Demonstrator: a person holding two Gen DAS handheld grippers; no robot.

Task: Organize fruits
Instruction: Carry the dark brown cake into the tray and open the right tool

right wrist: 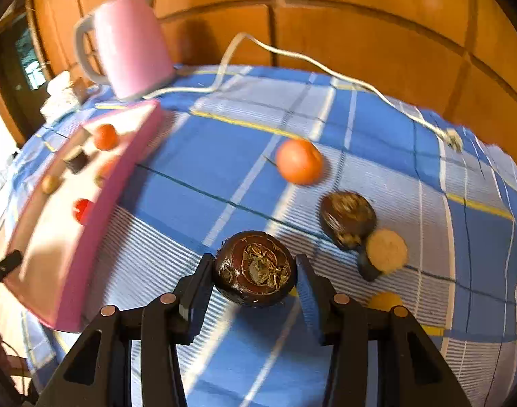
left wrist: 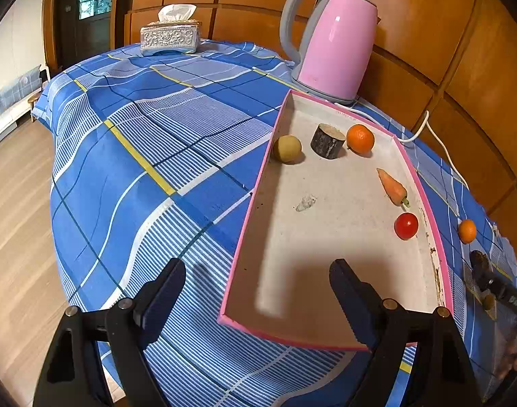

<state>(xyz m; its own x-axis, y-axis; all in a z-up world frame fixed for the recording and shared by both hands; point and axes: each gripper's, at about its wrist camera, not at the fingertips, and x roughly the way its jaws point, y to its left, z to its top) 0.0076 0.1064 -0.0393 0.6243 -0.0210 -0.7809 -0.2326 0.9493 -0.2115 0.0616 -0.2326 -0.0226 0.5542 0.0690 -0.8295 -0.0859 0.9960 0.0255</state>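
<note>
My right gripper [right wrist: 255, 271] is shut on a dark brown round fruit [right wrist: 255, 268], held above the blue checked cloth. On the cloth beyond lie an orange [right wrist: 299, 161], another dark brown fruit [right wrist: 347, 218] and a tan cut slice [right wrist: 385, 250]. The pink-rimmed tray [left wrist: 248, 224] holds a tan ball [left wrist: 287, 148], a log piece [left wrist: 327, 140], an orange [left wrist: 360, 139], a carrot [left wrist: 392, 187] and a red tomato [left wrist: 406, 225]. My left gripper [left wrist: 255, 295] stands open over the tray's near corner, with nothing between its fingers.
A pink kettle [left wrist: 333, 47] stands behind the tray, its white cord [right wrist: 292, 54] trailing across the cloth. A tissue box [left wrist: 170, 35] sits at the far end. A small orange [left wrist: 467, 230] lies right of the tray. Wooden wall panels close the back.
</note>
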